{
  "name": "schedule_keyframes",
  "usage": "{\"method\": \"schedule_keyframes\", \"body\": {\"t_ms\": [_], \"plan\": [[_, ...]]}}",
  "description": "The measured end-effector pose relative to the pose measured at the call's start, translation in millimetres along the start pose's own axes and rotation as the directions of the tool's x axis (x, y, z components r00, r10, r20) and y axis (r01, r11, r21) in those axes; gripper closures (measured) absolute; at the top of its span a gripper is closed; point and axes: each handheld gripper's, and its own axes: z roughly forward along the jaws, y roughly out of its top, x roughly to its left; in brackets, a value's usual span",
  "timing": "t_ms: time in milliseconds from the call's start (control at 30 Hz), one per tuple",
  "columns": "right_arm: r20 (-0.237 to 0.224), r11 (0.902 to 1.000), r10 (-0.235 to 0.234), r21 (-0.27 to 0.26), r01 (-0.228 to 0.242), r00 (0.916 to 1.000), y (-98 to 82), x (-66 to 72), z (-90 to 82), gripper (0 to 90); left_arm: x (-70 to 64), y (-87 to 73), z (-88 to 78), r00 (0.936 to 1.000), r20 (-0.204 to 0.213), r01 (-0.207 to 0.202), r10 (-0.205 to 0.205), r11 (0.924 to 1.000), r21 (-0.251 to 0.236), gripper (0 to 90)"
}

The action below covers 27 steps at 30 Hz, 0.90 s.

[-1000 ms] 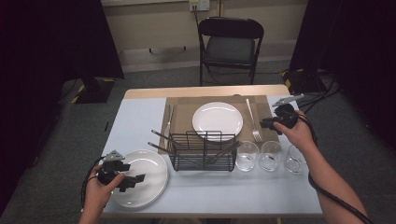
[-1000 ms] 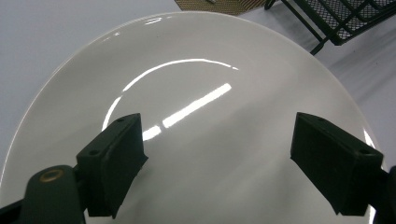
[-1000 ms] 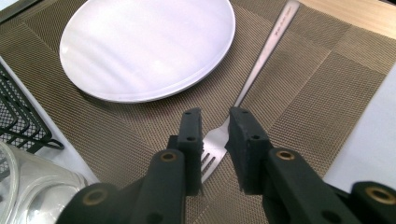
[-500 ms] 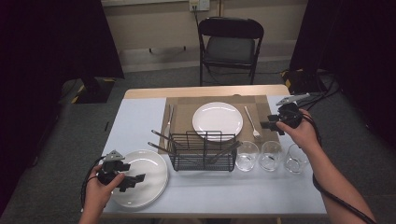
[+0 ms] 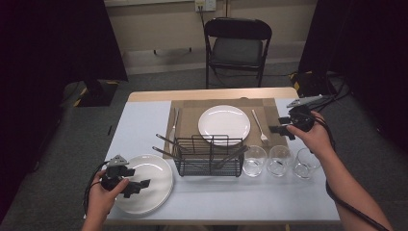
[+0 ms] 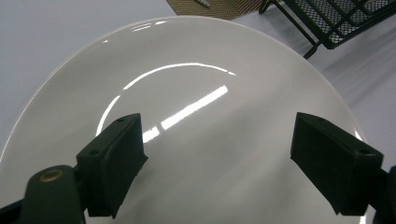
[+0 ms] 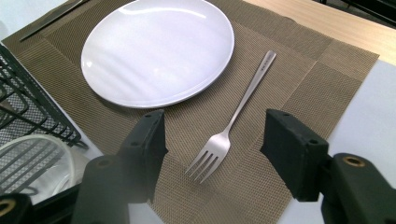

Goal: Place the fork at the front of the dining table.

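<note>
A silver fork (image 5: 260, 127) lies flat on the brown placemat (image 5: 190, 113), just right of a white plate (image 5: 224, 124). My right gripper (image 5: 279, 131) hovers at the fork's tine end. Its jaws have just been opening and nothing is between them. In the right gripper view the fork (image 7: 233, 126) rests on the mat below the open right gripper (image 7: 215, 137), beside the plate (image 7: 159, 49). At the table's front left, my left gripper (image 5: 137, 186) stands open over a second white plate (image 5: 154, 171). That plate (image 6: 187, 70) lies under the left gripper (image 6: 219, 140).
A black wire rack (image 5: 208, 155) with several utensils stands mid-table. Three clear glasses (image 5: 254, 160) (image 5: 280, 160) (image 5: 306, 162) line up to its right. A knife (image 5: 174, 124) lies left of the plate. A folding chair (image 5: 236, 48) stands beyond the table.
The right gripper's jaws have spread apart and the hand has drawn slightly right, away from the fork, which now lies free on the mat. The left hand has stayed put.
</note>
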Motion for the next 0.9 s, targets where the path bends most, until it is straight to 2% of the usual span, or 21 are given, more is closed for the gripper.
{"method": "schedule_keyframes", "body": {"t_ms": [233,900], "plan": [[-0.011,1.0000,-0.007,0.006,0.007,0.9999,-2.2,4.8,-5.1,37.5,-0.6,0.7,-0.7,0.9999,0.001,-0.011,0.011,0.9999,0.000,17.0],[-0.029,0.9995,0.000,0.030,0.001,0.9996,-16.6,14.7,-19.6,36.9,-2.4,0.6,-1.9,1.0000,0.006,0.003,-0.003,0.9999,-0.010,17.0]]}}
